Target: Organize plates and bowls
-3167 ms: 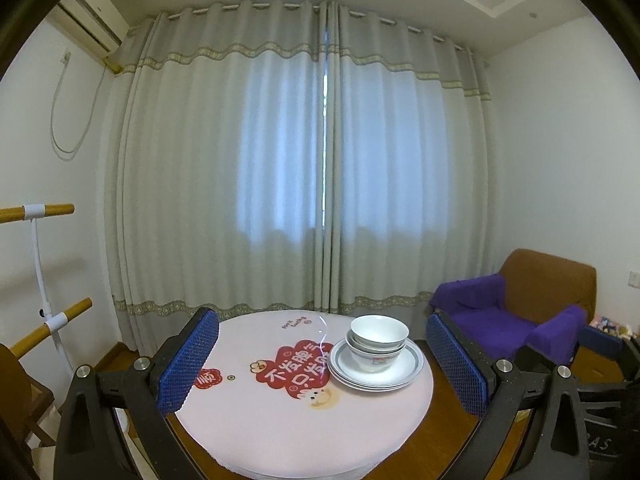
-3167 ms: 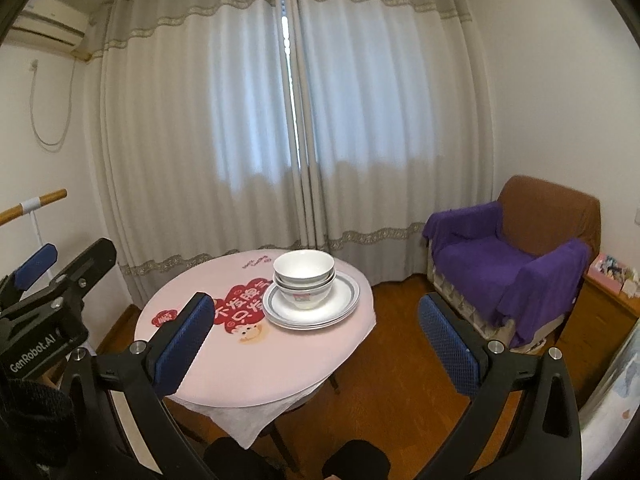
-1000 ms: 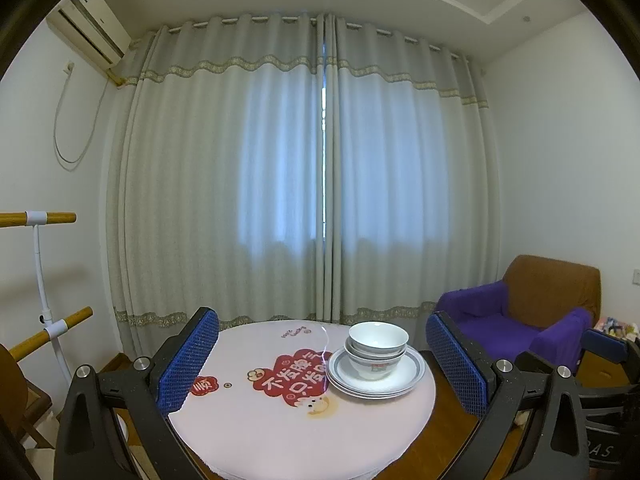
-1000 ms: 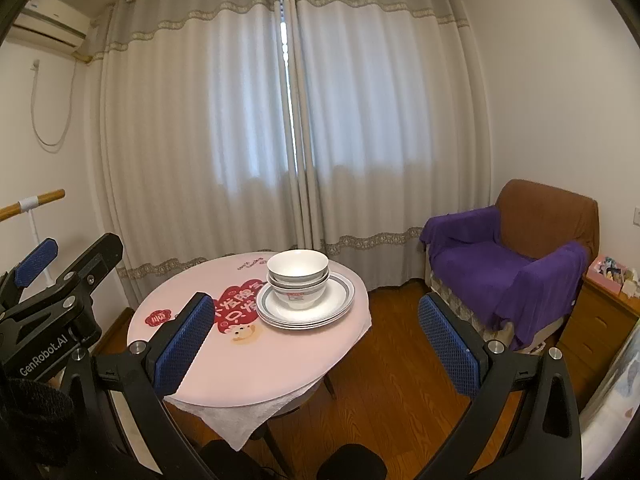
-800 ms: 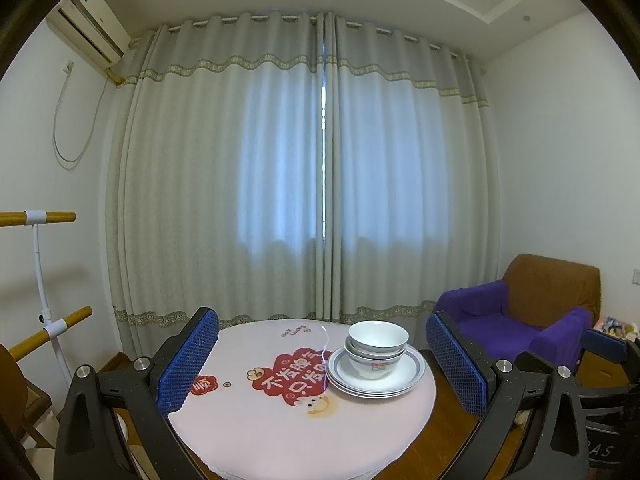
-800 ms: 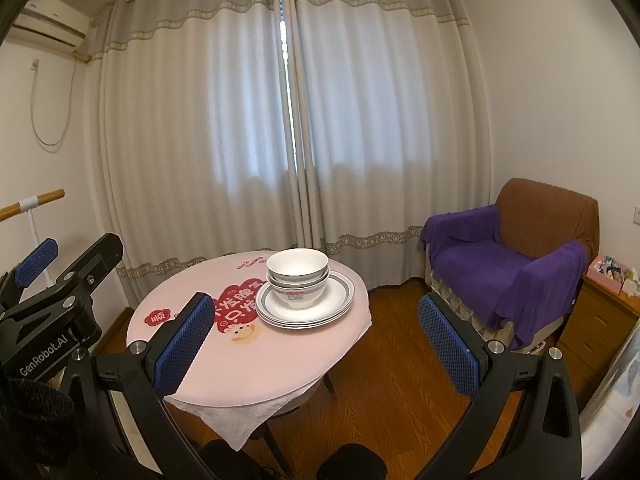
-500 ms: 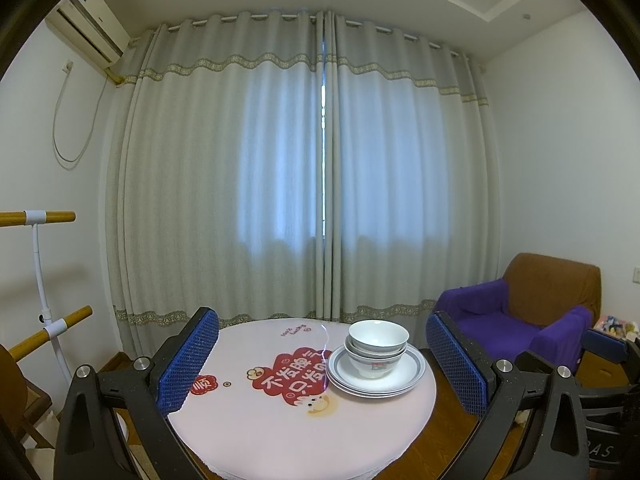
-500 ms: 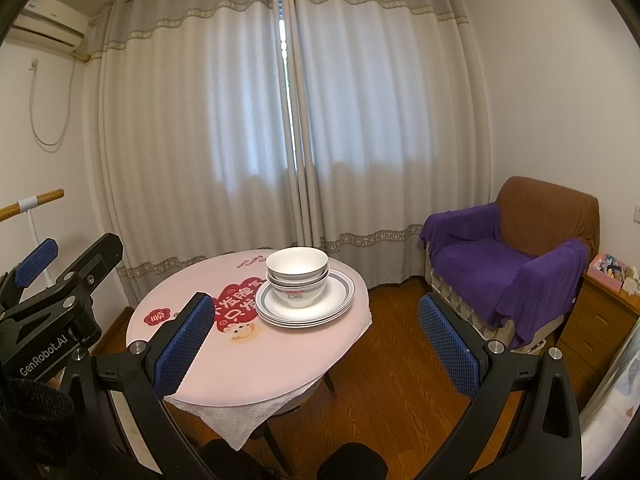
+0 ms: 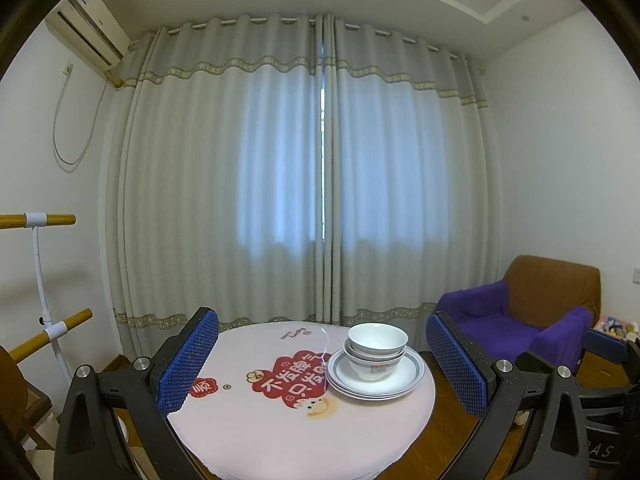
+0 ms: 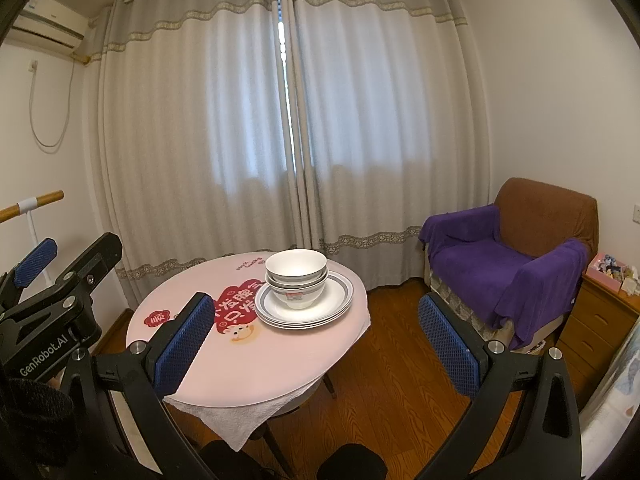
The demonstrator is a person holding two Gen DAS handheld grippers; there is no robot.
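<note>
change: both grippers pulled back, now steady | left gripper (image 9: 322, 364) fingers wide, empty | right gripper (image 10: 316, 344) fingers wide, empty | bowls (image 10: 297, 276) nested on stacked plates (image 10: 340, 300), counter (image 10: 248, 360) | stacking looks done

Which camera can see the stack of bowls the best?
The right wrist camera. It looks down on the bowls, big and near the picture's middle, so their nested rims show above the plates. The left wrist camera shows the same bowls smaller and from lower, more side-on.

The plates (image 10: 320, 312) hide the lowest bowl's foot — the pink box's (image 10: 610, 268) contents too small to tell.
</note>
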